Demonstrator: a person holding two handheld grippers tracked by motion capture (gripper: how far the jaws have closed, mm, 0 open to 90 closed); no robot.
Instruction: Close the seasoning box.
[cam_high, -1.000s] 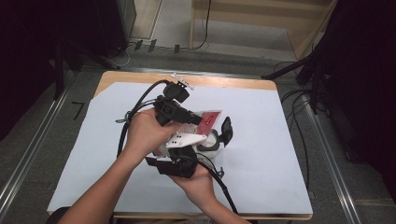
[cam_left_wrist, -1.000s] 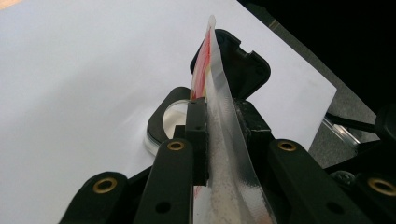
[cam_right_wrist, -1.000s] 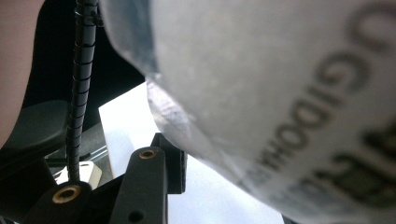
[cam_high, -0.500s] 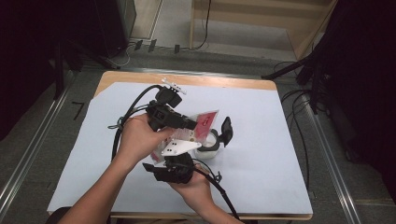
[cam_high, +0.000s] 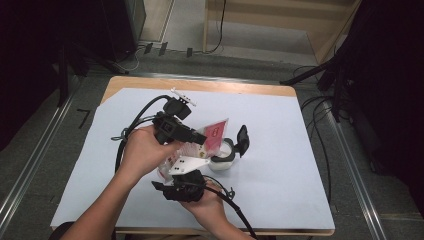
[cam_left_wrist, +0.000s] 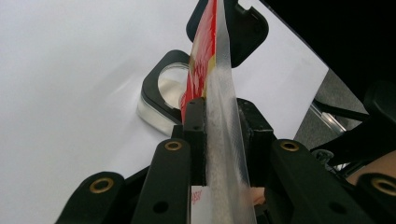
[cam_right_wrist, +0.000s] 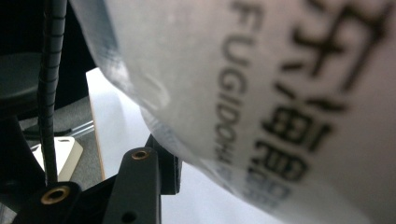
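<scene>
While clamped edge-on in left gripper (cam_left_wrist: 219, 135), jaws pinched tight on the seam, red-and-clear snack bag (cam_high: 212, 135) hangs tilted above open-lidded glass container (cam_high: 223, 156) on white table cover (cam_high: 300, 150). Bag's long axis running from left gripper toward container mouth, just beyond and below. Right gripper (cam_high: 182, 189) under bag's lower end, jaws part open, just been widening; bag pressed close, grip can't be told. Left nearer.

free: white sheet (cam_high: 290, 165) right, far side | blocked: jar (cam_high: 223, 156) and open lid (cam_high: 243, 139), apparently beside pouch (cam_high: 214, 134)
</scene>
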